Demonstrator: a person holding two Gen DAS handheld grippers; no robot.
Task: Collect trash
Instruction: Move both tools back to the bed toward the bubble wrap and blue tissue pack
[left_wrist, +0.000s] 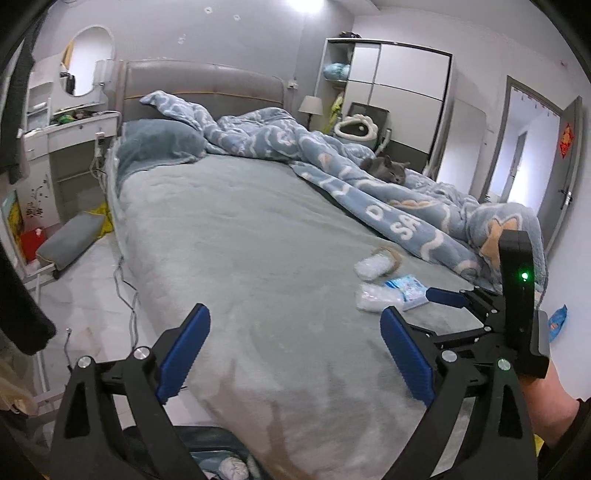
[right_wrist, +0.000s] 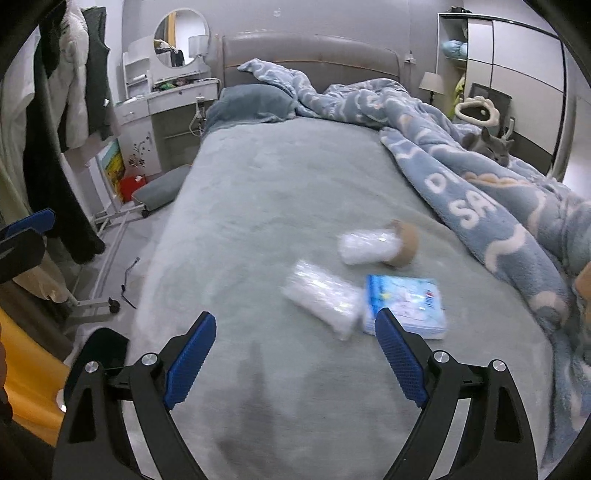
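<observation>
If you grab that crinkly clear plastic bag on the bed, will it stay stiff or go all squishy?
Probably squishy: the clear plastic bag looks thin and wrinkled, lying slumped on the bed. Likely light too, and its shiny film may slip.

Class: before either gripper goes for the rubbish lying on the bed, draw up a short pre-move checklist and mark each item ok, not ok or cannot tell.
1. Left gripper open and empty: ok.
2. Right gripper open and empty: ok.
3. Trash in sight on the bed sheet: clear plastic wrapper, blue tissue pack, second wrapper with a brown cardboard ring: ok.
4. Items apart for a single pick: not ok; the near wrapper lies against the tissue pack.
5. Grey cat away from the trash, up on the blue blanket: ok.
6. Bin or bag ready to take the trash: cannot tell.
</observation>
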